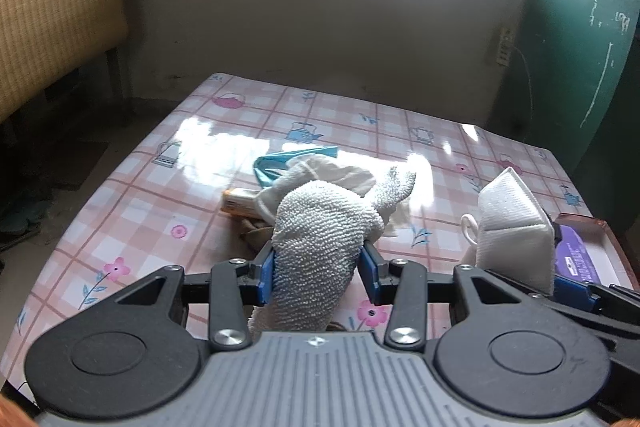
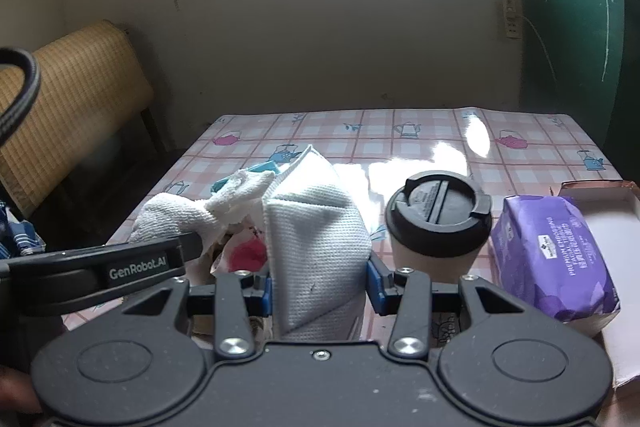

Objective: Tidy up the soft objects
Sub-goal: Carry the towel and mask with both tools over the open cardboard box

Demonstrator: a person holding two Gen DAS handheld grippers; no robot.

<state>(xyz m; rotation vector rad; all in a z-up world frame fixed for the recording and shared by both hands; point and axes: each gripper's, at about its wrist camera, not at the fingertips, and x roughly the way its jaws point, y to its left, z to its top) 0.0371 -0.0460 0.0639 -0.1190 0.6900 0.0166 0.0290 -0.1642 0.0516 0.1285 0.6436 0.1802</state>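
My left gripper (image 1: 318,267) is shut on a white terry towel (image 1: 320,227) and holds it above the table; the towel also shows in the right wrist view (image 2: 180,215). My right gripper (image 2: 320,287) is shut on a white folded face mask (image 2: 316,227), seen at the right in the left wrist view (image 1: 512,223). A purple tissue pack (image 2: 548,251) lies in an open white box (image 2: 612,215) at the right. A pile with a white cloth (image 1: 336,169), a teal item (image 1: 280,163) and an orange-and-white packet (image 1: 240,203) lies mid-table.
A paper cup with a black lid (image 2: 438,215) stands just ahead of the right gripper. The table has a pink checked plastic cover (image 1: 200,147). A woven chair back (image 1: 52,23) stands at the left, a green door (image 2: 572,7) at the right.
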